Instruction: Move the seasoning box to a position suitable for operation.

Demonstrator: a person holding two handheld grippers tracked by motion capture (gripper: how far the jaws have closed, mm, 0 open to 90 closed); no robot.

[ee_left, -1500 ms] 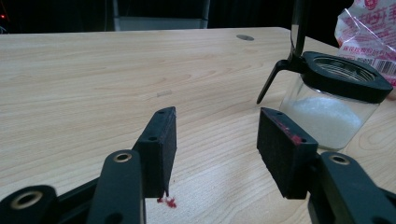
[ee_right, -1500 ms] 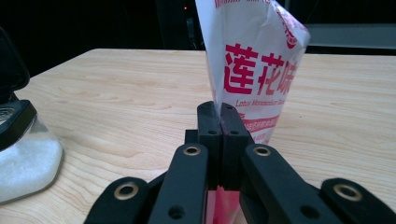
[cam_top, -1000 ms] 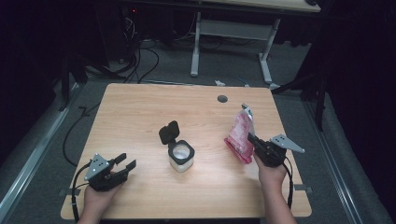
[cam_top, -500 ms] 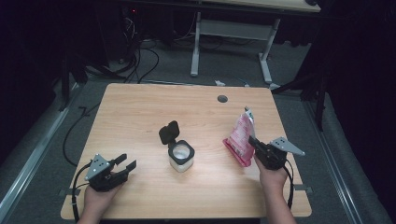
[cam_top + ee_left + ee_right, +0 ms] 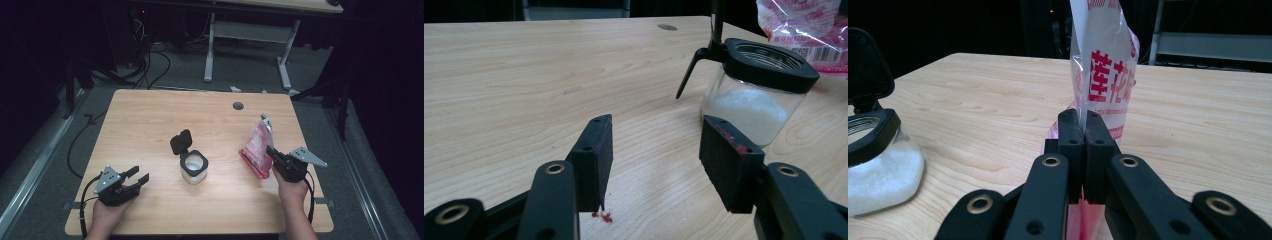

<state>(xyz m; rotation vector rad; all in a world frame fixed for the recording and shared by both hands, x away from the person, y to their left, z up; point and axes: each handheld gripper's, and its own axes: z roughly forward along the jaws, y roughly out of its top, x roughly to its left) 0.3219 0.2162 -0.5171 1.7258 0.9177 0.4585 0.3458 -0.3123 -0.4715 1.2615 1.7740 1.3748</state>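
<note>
A small glass jar point(image 5: 193, 166) of white powder stands mid-table, its black flip lid point(image 5: 180, 141) tilted up and open; the jar point(image 5: 754, 97) also appears ahead of the left jaws, and the jar point(image 5: 875, 165) sits at the left of the right gripper view. A pink and clear plastic bag point(image 5: 257, 146) with red print stands on its edge at the right. My right gripper point(image 5: 272, 154) is shut on the bag point(image 5: 1105, 70), its pads pinching the film. My left gripper point(image 5: 138, 176) rests near the front left edge, open with nothing between its fingers point(image 5: 596, 160).
The wooden table point(image 5: 150, 120) has a round cable hole point(image 5: 238, 105) at the back right. A small red smear point(image 5: 602, 216) lies on the wood under the left jaws. Cables and desk legs point(image 5: 210, 50) stand on the floor behind.
</note>
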